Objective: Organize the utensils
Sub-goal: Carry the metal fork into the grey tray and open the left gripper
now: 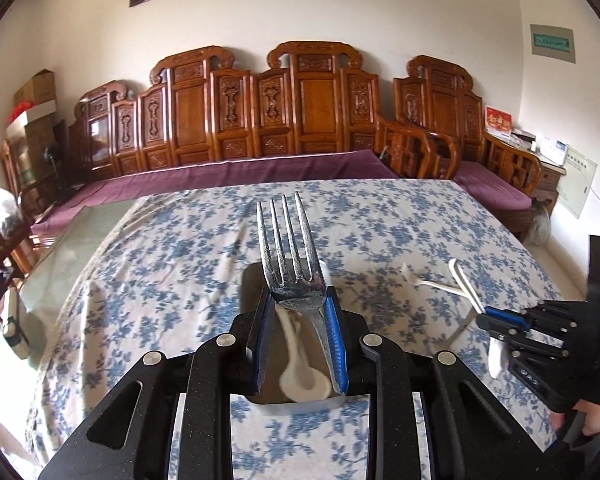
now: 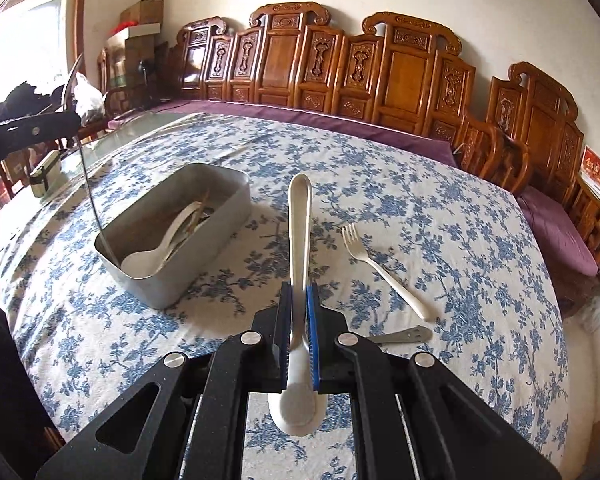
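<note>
My left gripper (image 1: 300,304) is shut on a metal fork (image 1: 286,252), tines pointing away, held over a grey metal tin (image 1: 248,284). A white spoon (image 1: 300,364) lies in the tin. In the right wrist view the tin (image 2: 204,248) stands left of centre with white spoons (image 2: 160,248) inside. My right gripper (image 2: 299,300) is shut on a white spoon (image 2: 300,232), handle pointing away, bowl under the gripper body. That gripper (image 1: 496,316) with its spoon shows at the right of the left wrist view.
A white plastic fork (image 2: 384,268) lies on the blue floral tablecloth (image 2: 440,220) right of my right gripper; a metal handle end (image 2: 404,336) pokes out beside it. A carved wooden bench (image 1: 280,108) runs behind the table. A small box (image 2: 44,174) sits at the left edge.
</note>
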`<state>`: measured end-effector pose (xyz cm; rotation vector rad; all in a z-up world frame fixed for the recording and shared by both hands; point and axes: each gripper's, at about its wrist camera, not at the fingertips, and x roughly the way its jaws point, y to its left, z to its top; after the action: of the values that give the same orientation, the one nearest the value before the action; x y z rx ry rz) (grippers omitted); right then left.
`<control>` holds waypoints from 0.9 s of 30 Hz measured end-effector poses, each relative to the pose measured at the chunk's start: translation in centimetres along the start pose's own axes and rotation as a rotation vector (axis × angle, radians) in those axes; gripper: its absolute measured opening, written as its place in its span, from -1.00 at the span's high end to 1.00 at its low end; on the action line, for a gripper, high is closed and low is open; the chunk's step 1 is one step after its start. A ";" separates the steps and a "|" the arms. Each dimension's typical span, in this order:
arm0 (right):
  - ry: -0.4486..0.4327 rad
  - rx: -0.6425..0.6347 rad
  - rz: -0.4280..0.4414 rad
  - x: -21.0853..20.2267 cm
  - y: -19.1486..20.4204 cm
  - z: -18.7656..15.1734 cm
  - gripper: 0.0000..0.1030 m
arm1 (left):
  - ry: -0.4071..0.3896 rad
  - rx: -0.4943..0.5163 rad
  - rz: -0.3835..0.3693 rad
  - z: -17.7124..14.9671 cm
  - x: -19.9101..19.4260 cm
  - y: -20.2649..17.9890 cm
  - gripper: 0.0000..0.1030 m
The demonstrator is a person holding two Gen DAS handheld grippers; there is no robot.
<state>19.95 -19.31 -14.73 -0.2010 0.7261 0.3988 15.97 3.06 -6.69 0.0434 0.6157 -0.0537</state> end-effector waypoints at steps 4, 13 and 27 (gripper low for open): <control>-0.011 -0.011 0.012 -0.2 0.9 0.4 0.83 | 0.006 -0.011 0.030 0.1 0.6 1.7 0.55; -0.009 -0.022 0.029 0.2 1.6 0.5 0.83 | 0.069 0.037 0.070 -1.2 3.1 2.6 0.54; -0.006 -0.018 0.038 0.8 1.4 0.4 0.83 | 0.126 0.101 0.072 -2.0 8.0 1.2 0.54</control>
<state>20.12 -17.64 -15.00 -0.2033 0.7218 0.4418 21.46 4.05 -12.93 0.1674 0.7371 -0.0118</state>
